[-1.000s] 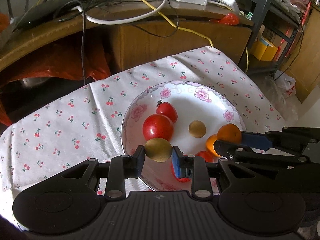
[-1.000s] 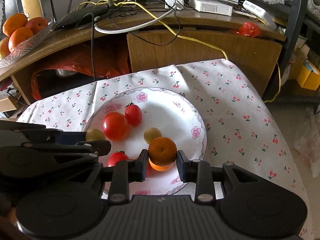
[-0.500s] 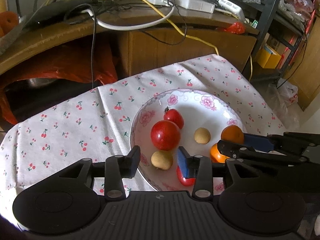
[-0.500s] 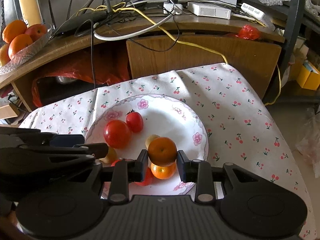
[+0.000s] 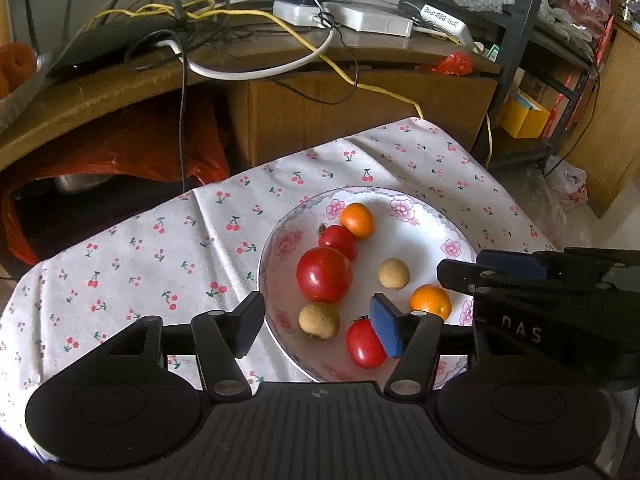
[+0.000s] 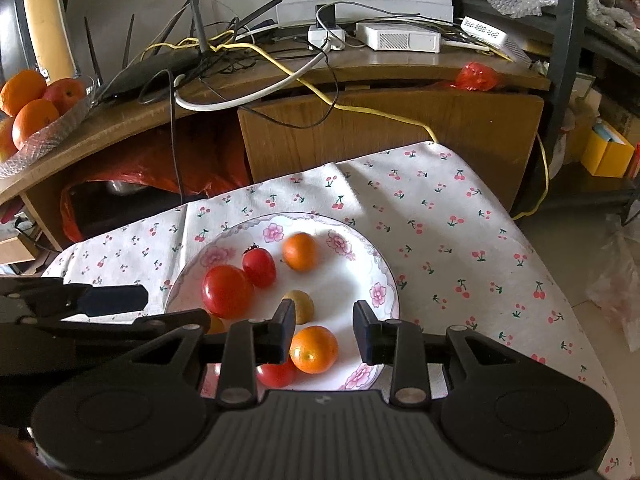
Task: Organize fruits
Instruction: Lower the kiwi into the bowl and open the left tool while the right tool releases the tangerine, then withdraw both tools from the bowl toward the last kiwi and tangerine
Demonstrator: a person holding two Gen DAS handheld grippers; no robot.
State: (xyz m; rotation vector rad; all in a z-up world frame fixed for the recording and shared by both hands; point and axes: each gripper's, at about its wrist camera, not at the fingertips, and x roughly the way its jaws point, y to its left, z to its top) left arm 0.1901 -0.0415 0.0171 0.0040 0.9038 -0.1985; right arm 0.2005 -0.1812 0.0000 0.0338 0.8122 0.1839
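We are finding both tongs spread and gripping nothing: the left gripper [image 5: 318, 326] and right gripper [image 6: 323, 331] are hovering over the plate's [image 6: 382, 276] near edge, where all seven fruits [image 5: 324, 275] are resting.

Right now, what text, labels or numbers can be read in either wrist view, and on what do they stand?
"DAS" on the right gripper, along its black body, left wrist view.
Dark print on the white device on the desk: too small to read.
Nothing else legible in either view.
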